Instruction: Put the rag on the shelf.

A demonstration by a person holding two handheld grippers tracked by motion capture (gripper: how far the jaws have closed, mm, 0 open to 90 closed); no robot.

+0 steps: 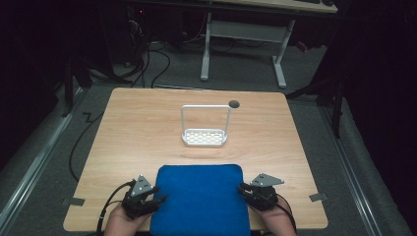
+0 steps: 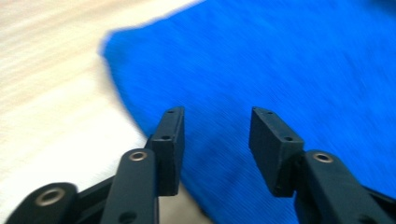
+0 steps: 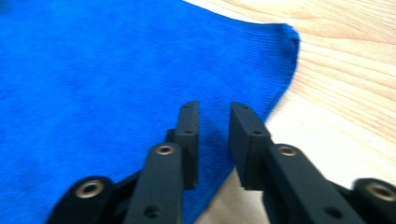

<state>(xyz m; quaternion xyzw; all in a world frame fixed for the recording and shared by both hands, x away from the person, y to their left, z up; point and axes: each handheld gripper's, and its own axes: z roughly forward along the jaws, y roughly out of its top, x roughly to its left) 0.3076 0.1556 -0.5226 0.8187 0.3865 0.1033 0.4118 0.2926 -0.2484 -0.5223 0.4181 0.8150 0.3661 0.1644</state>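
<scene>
Left gripper (image 1: 158,200): jaws apart at blue cloth (image 1: 200,196) edge.
Right gripper (image 1: 244,189): jaws narrowly apart, gripping nothing.
Risk: uneven grips bunch cloth.

Cloth (image 1: 199,199) on the worktop (image 1: 133,132) at near edge, centred — rack (image 1: 205,136) behind it, apart, mid-worktop. Left gripper (image 1: 147,196) at cloth's left edge, right gripper (image 1: 246,191) at its right edge — both over the edge.

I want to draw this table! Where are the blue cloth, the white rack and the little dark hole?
cloth (image 1: 201,196), high view, middle of the fabric
rack (image 1: 204,137), high view, its perforated base
hole (image 1: 234,103), high view, its centre
</scene>
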